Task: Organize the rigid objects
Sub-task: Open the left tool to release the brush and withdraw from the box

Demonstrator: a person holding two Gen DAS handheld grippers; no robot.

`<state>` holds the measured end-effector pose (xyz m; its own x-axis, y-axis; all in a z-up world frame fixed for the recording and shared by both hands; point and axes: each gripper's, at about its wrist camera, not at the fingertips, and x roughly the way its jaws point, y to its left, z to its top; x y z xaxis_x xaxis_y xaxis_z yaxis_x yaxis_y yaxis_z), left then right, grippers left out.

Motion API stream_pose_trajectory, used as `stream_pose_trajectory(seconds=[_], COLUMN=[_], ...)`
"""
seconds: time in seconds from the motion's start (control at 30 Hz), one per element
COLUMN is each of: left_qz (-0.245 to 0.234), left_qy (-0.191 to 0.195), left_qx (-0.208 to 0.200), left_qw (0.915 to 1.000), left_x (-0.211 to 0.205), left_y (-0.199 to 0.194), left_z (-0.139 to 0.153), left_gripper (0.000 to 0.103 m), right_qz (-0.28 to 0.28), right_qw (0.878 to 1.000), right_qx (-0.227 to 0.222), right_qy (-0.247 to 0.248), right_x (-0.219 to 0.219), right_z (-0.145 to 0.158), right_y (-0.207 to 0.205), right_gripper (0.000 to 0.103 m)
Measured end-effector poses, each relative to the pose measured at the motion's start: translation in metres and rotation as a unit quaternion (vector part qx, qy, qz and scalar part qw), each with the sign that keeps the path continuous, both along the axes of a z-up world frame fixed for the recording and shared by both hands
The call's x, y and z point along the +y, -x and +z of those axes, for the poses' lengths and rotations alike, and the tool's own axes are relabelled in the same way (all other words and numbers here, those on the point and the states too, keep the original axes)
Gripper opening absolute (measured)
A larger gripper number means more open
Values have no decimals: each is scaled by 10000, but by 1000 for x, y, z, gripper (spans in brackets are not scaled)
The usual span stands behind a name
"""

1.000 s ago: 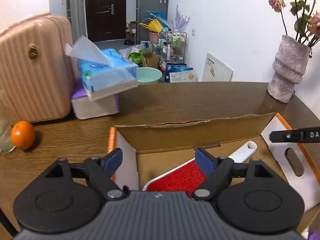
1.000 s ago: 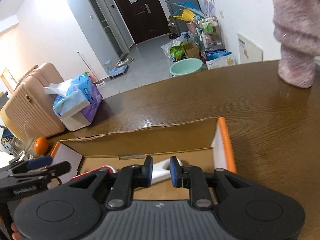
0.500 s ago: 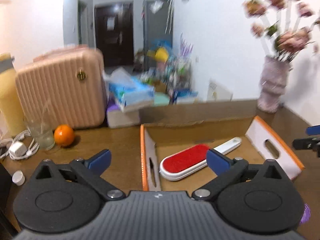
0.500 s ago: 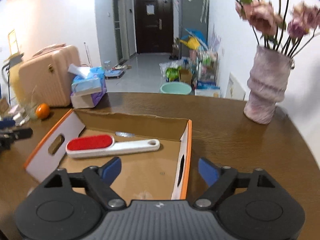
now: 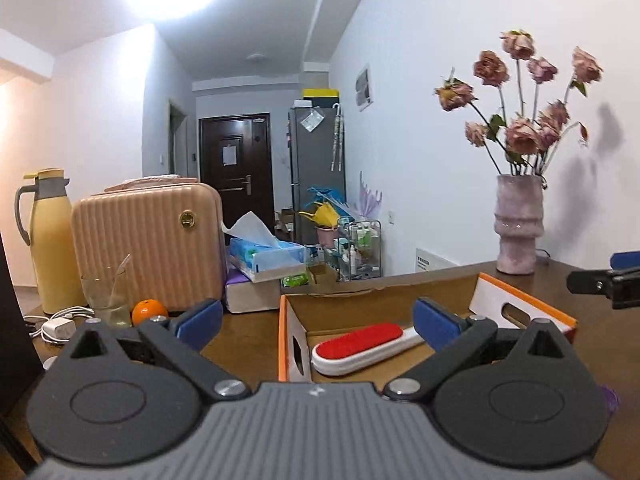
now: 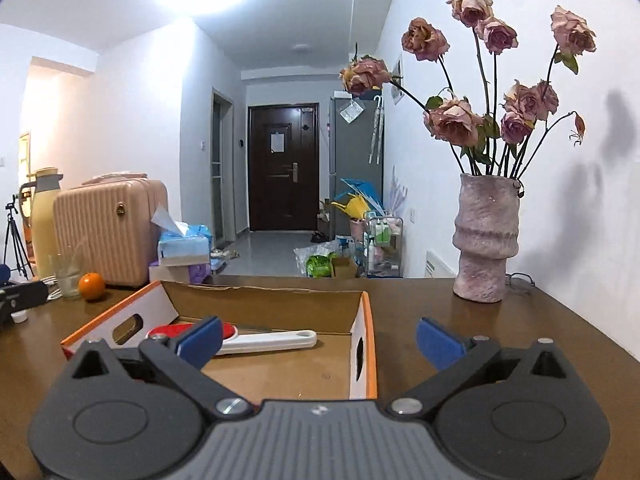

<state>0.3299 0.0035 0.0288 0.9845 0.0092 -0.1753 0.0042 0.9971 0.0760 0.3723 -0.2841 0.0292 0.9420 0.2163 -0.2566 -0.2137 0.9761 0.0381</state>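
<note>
A white-walled room with a dark door [image 6: 282,168] at the end of its hallway frames a brown wooden counter [image 6: 500,332]. On it stand a pink suitcase [image 5: 148,248], an open cardboard box [image 6: 280,372] and a vase of faded roses [image 6: 486,240]. A lint brush [image 5: 360,346] lies flat inside the box, its white handle [image 6: 276,339] pointing toward the vase side. Left tongs [image 5: 316,320] and right tongs [image 6: 318,338] are spread wide, gripping nothing.
</note>
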Motion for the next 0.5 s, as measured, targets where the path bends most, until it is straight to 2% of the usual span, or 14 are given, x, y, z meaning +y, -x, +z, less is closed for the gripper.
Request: stream_pose_trajectory(seconds=[0.27, 0.37, 0.43, 0.5], left_qz=[6, 162, 204, 250], left_qy=[332, 360, 554, 682], left_qx=[17, 334, 405, 521], left_qw=[9994, 9987, 9974, 9960], left_x=[3, 7, 13, 17], left_y=[29, 46, 65, 87], left_z=[-6, -6, -8, -11], left_gripper=[103, 103, 103, 103], right_qz=[-140, -159, -38, 35], right_qw=[9998, 9977, 9948, 9955], right_qx=[35, 344, 509, 521], right_qy=[-135, -570, -882, -797], right_x=[-3, -12, -17, -16], right_z=[-3, -8, -14, -18], right_y=[21, 36, 53, 75], right_gripper=[103, 103, 103, 103])
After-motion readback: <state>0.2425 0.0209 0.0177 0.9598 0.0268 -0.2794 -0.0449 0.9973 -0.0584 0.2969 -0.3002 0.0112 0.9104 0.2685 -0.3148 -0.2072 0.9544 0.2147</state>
